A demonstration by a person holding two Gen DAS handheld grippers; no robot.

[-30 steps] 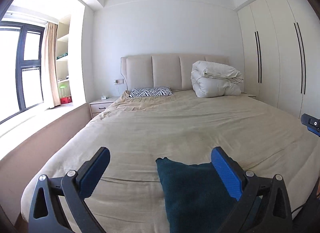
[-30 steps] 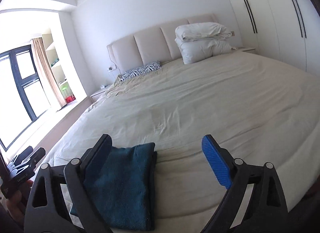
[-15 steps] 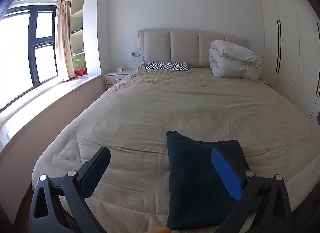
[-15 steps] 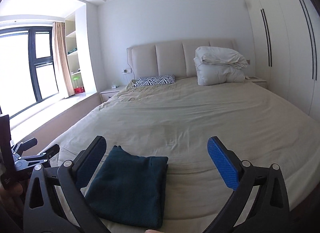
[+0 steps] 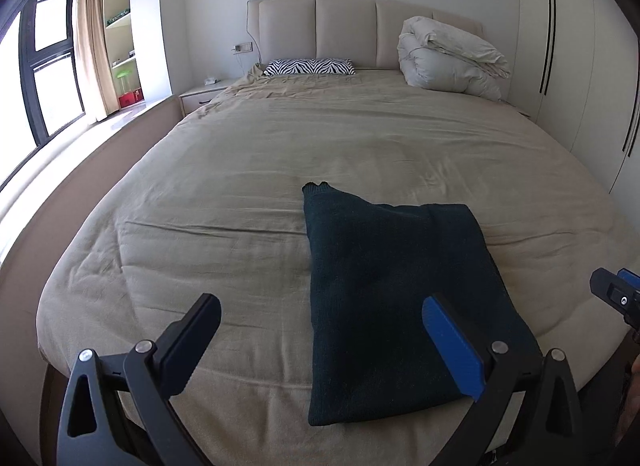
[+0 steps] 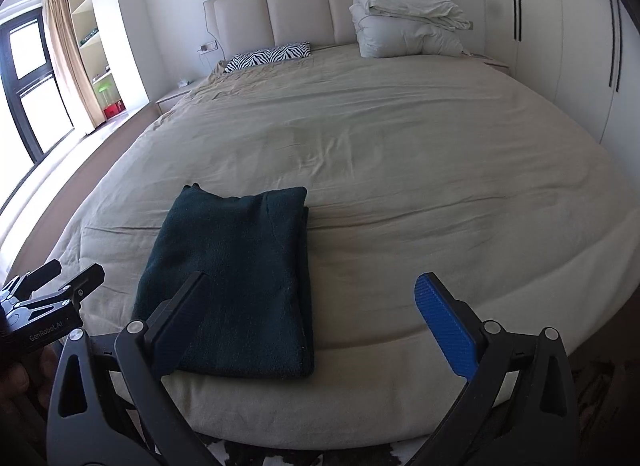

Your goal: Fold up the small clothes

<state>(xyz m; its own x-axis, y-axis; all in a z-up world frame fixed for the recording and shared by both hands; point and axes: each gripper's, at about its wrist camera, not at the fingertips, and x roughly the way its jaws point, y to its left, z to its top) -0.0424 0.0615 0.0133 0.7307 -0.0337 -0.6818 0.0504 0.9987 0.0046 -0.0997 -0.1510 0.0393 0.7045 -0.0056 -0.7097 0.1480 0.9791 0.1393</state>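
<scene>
Holding left tongs (image 5: 320, 330): spread wide, gripping nothing, poised over the bed (image 5: 224, 169) foot.
Garment (image 5: 392, 290): dark teal knit, soft and thick, lying ahead between my two tongs, folded into a tidy layered rectangle.
Right tongs (image 6: 312, 306): wide apart, empty.
Progress: folding looks finished; perhaps only squaring the far corner remains.

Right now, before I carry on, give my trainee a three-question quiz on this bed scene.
1. True or false: the left gripper is clamped on the dark green garment.
2. Multiple choice: what sits beside the folded white duvet at the headboard? A) zebra-print pillow B) laptop C) basket
3. Fill in: the garment lies folded near the ___ edge of the bed.

Key: 1 false, both grippers, including the right gripper, are open and empty; 2 A; 3 foot.
</scene>
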